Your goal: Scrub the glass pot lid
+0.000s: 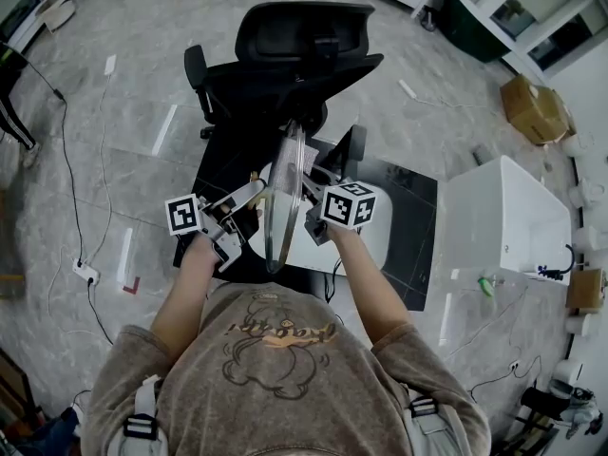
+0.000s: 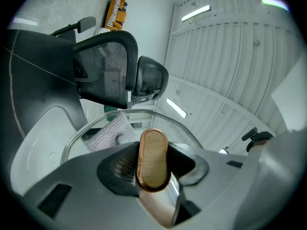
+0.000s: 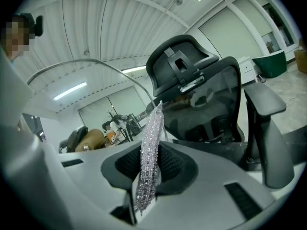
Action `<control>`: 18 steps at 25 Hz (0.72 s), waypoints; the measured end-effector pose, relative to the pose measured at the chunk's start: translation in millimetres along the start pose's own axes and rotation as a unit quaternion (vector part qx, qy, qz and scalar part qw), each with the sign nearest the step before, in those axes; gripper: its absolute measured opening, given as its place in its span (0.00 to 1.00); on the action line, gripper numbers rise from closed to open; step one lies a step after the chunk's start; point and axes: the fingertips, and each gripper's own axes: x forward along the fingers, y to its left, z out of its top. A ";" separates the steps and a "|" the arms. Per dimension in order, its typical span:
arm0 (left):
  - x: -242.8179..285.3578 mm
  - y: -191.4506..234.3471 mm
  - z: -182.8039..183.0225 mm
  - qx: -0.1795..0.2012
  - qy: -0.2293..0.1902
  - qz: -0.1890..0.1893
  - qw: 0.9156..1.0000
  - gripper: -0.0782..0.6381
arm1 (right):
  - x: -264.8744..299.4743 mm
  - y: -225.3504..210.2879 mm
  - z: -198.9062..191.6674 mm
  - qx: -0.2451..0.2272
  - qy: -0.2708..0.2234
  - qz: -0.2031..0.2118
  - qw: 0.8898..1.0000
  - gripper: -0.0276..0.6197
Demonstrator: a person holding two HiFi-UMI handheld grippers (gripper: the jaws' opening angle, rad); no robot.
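Observation:
I hold the glass pot lid upright, edge-on in the head view, between both grippers. My left gripper is shut on the lid's copper-coloured oval handle, which fills the gap between its jaws in the left gripper view. The lid's rim arcs beyond the handle. My right gripper is shut on a silvery scrubbing cloth that stands on edge between its jaws, up against the glass. That cloth shows through the lid from the left side. The rim curves across the right gripper view.
A black office chair stands just ahead of the lid. Under the grippers lies a white surface on a dark mat. A white cabinet is to the right. Cables and a power strip lie on the floor at left.

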 end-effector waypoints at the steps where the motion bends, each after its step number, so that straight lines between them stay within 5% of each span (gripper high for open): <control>1: -0.2 -0.5 0.9 0.000 -0.001 0.000 1.000 0.36 | 1.8 -2.1 -7.0 0.001 0.009 -0.002 1.000 0.17; 18: -6.1 7.7 11.5 0.003 -0.018 0.010 1.000 0.36 | -3.4 15.0 -85.3 0.045 0.083 0.040 0.995 0.17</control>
